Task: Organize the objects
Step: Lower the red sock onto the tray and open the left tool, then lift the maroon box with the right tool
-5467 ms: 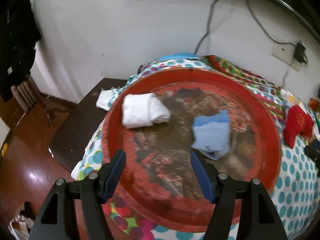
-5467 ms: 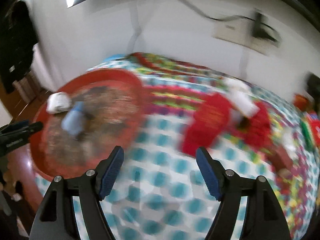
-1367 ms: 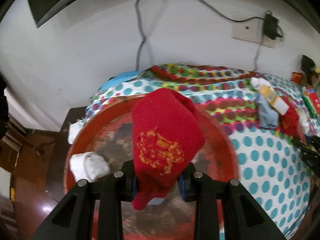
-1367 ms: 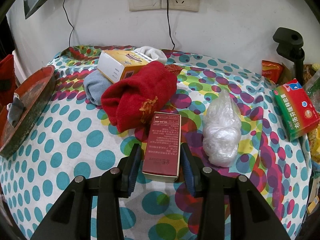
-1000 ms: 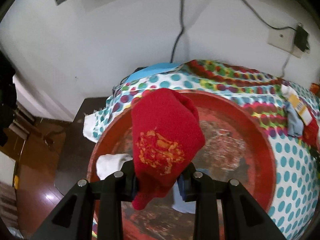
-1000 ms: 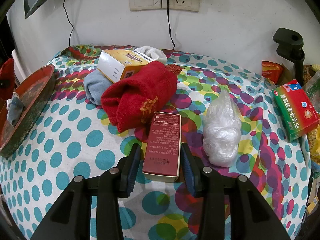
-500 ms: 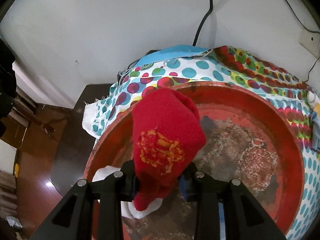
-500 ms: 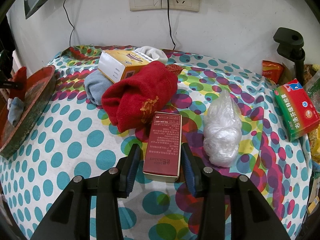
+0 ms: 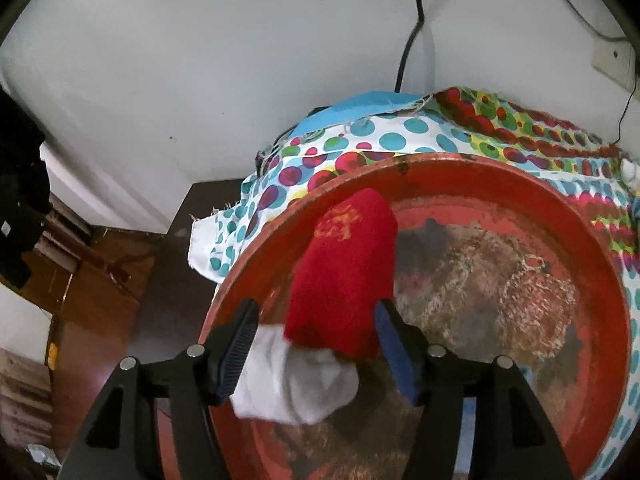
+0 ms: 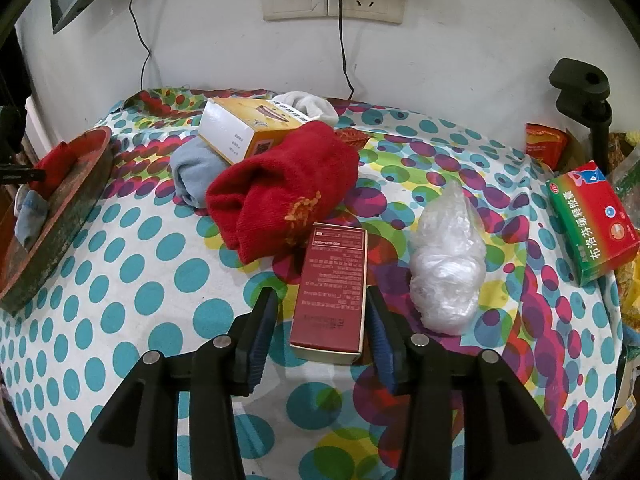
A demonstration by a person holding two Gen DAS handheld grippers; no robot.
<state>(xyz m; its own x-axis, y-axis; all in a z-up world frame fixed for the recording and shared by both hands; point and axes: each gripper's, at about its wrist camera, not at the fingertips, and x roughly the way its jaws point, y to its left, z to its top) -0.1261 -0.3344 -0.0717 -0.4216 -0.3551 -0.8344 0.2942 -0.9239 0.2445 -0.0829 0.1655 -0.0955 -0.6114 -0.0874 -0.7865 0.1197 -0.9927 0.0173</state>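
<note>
Covering most of the right wrist view, the dotted cloth [image 10: 132, 280] carries the clutter. At its left edge sits the red tray [image 9: 592, 248], which fills the lower right of the left wrist view. On that tray the red sock [image 9: 344, 272] lies between the fingers of the left gripper [image 9: 316, 336], whose jaws are opening wide; the pads no longer press on it, though the right pad sits just beside its edge. Its lower end overlaps a white sock [image 9: 296, 384] at lower centre of that frame.

In the right wrist view, a second red sock [image 10: 280, 192] lies bundled at centre, with a yellow box [image 10: 248, 128] and a grey sock [image 10: 192, 172] above and left of it. A plastic bag [image 10: 444, 264] sits right of centre, and a green box [image 10: 592, 216] at the far right edge. The maroon box [image 10: 332, 292] lies flat at lower centre between the fingers of the right gripper [image 10: 320, 332], whose jaws are opening narrowly, with a gap on the left side and the right pad close against the box.
</note>
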